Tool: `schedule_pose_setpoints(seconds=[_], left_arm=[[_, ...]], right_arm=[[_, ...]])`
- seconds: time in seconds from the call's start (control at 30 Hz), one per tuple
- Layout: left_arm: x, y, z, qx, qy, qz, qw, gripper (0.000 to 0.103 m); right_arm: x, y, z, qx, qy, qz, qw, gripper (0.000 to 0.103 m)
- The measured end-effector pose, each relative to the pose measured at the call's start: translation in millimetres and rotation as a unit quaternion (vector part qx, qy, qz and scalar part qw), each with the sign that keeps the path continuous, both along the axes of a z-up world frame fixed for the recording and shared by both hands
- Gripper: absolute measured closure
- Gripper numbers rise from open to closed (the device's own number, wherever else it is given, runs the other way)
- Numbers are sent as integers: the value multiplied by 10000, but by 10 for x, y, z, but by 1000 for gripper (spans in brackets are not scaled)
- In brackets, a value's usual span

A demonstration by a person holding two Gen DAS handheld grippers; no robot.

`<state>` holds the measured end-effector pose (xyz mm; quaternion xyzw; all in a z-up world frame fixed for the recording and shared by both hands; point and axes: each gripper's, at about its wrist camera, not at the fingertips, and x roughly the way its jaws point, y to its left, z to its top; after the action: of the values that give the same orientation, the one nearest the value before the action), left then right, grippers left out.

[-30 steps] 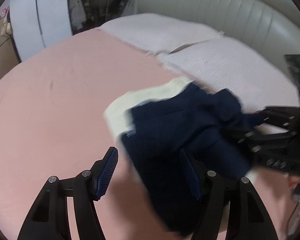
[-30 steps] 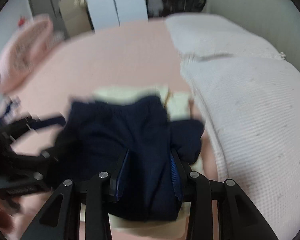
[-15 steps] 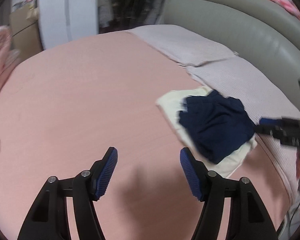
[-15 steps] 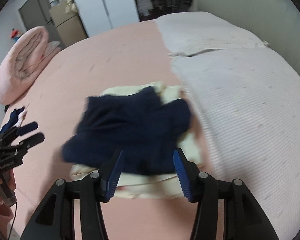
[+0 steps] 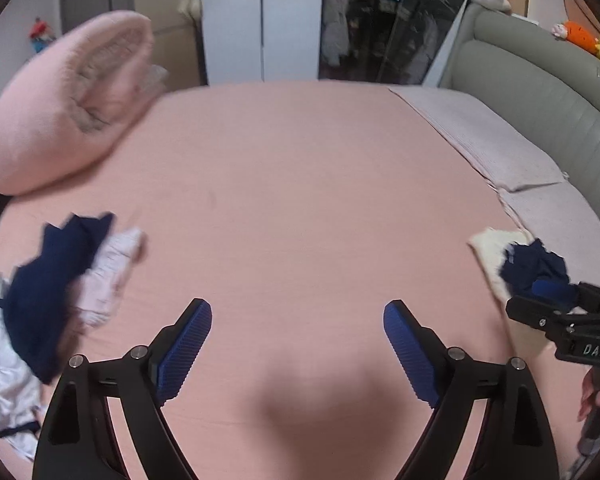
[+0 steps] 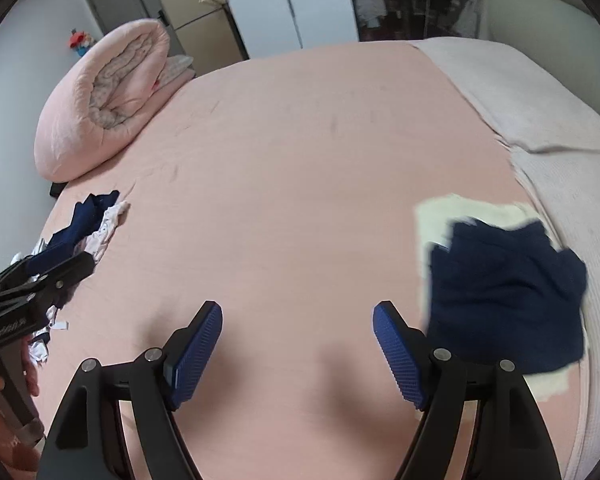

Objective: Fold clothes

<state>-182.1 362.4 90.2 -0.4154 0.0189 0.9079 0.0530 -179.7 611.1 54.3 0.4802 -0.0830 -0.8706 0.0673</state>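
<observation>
A folded navy garment (image 6: 508, 292) lies on a folded cream garment (image 6: 436, 216) at the right of the pink bed, beside the pillows; both also show in the left wrist view (image 5: 536, 268). A loose heap of navy and white clothes (image 5: 56, 280) lies at the bed's left edge, also in the right wrist view (image 6: 88, 224). My left gripper (image 5: 298, 340) is open and empty over bare sheet. My right gripper (image 6: 298, 344) is open and empty, just left of the folded stack.
A rolled pink duvet (image 6: 104, 96) sits at the far left corner of the pink bed sheet (image 6: 300, 152). Pale pillows (image 6: 540, 120) and a padded headboard (image 5: 540, 96) run along the right. Wardrobe doors (image 5: 260, 20) stand behind the bed.
My right gripper let go of the navy garment, leaving it on the cream one, and opened. Both grippers pulled back and swung left, away from the stack; the unfolded heap came into view.
</observation>
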Motion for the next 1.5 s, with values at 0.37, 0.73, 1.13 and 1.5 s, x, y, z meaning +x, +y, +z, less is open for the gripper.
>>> schedule_pose_setpoints(seconds=[0.37,0.73,1.13,1.5], left_arm=[[824,-576,844,5,562,567,9968,15],[2201,-711,1520,0,972,517,9939,13],[3452,-917,1599,54,1131,735,9908,7],[4220,-926,1122,339,891,1002,9904,6]], right_arm=[[613,-355,719,419,443,260,9978,7],[1923,-478,1492,578,976,332,9930,0],[3377,-669,1889,426,1689,128,9846,0],[4306,-516,1282,80,1411,-653,9878,0]])
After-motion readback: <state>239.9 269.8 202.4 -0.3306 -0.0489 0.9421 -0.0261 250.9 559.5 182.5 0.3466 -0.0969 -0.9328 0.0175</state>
